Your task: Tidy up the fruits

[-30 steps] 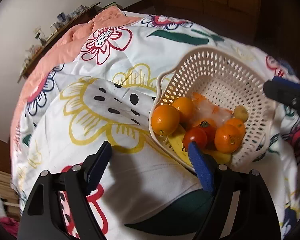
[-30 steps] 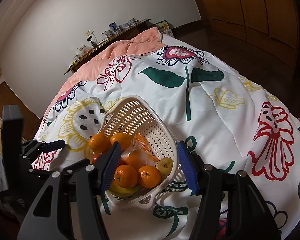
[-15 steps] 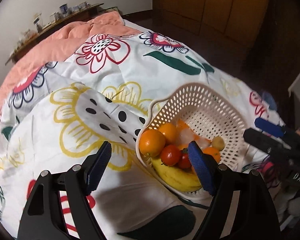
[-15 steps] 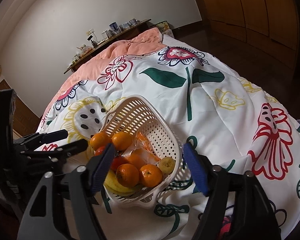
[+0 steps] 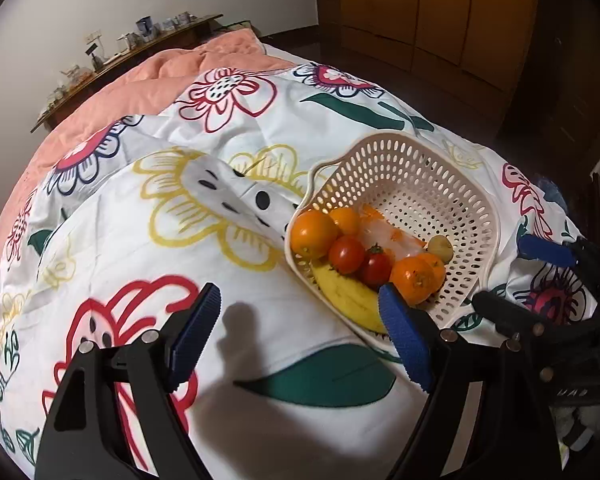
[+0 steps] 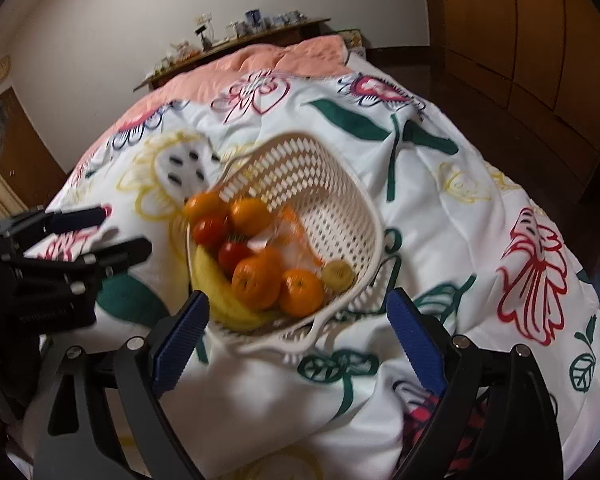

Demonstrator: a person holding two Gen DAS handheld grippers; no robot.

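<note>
A cream perforated basket (image 5: 412, 184) lies tilted on the floral bedspread; it also shows in the right wrist view (image 6: 332, 184). It holds oranges (image 5: 314, 234), two tomatoes (image 5: 346, 255), a banana (image 5: 350, 300), a small yellow fruit (image 5: 440, 245) and a clear bag. My left gripper (image 5: 298, 340) is open and empty, just in front and left of the basket. My right gripper (image 6: 296, 330) is open and empty, its fingers either side of the basket's near rim, apart from it.
The floral duvet (image 5: 172, 264) covers the bed, with a peach blanket (image 5: 148, 80) at the far end. A shelf with small items (image 5: 132, 44) lines the wall. Wooden wardrobes (image 5: 440, 20) stand at the right.
Both grippers have pulled back from the basket and swung, so it sits further away and more central in the right view. The fruit has stayed in the basket.
</note>
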